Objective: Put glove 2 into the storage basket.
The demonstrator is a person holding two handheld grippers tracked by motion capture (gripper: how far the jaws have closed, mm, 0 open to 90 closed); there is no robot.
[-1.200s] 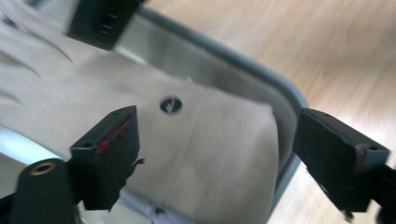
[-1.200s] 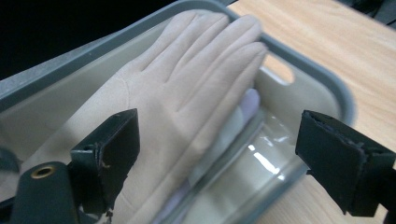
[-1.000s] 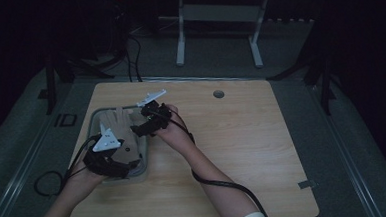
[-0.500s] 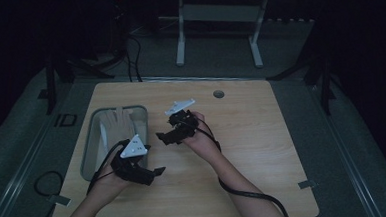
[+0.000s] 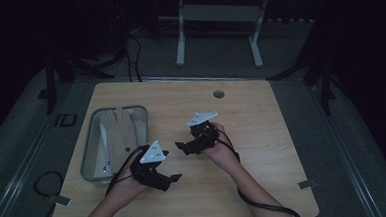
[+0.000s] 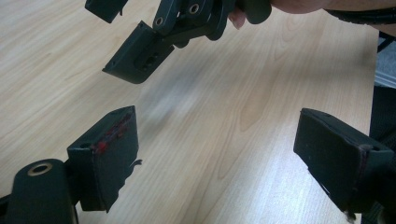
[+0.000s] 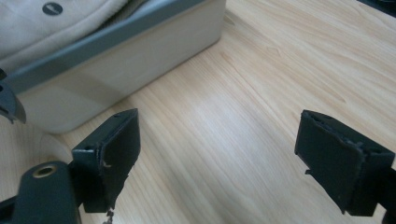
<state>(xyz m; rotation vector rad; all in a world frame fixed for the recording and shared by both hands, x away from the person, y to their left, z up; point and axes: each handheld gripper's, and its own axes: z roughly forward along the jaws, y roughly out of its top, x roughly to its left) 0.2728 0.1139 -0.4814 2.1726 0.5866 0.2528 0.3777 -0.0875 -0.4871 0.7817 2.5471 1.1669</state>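
Both grippers withdrawn from bin (image 5: 113,142), left gripper (image 5: 170,179), right gripper (image 5: 182,148), jaws apart, empty.

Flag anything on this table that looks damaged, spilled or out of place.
Little stands out. The pads of the left gripper look worn, with reddish marks and a frayed edge; the right gripper pads are chipped too. The bin sits square on the table, cloth inside, nothing spilled.

In the right gripper view the grey bin (image 7: 126,60) runs off the top and left edges, its pale cloth (image 7: 56,21) cut short. From above, the cloth stays too dim to identify.
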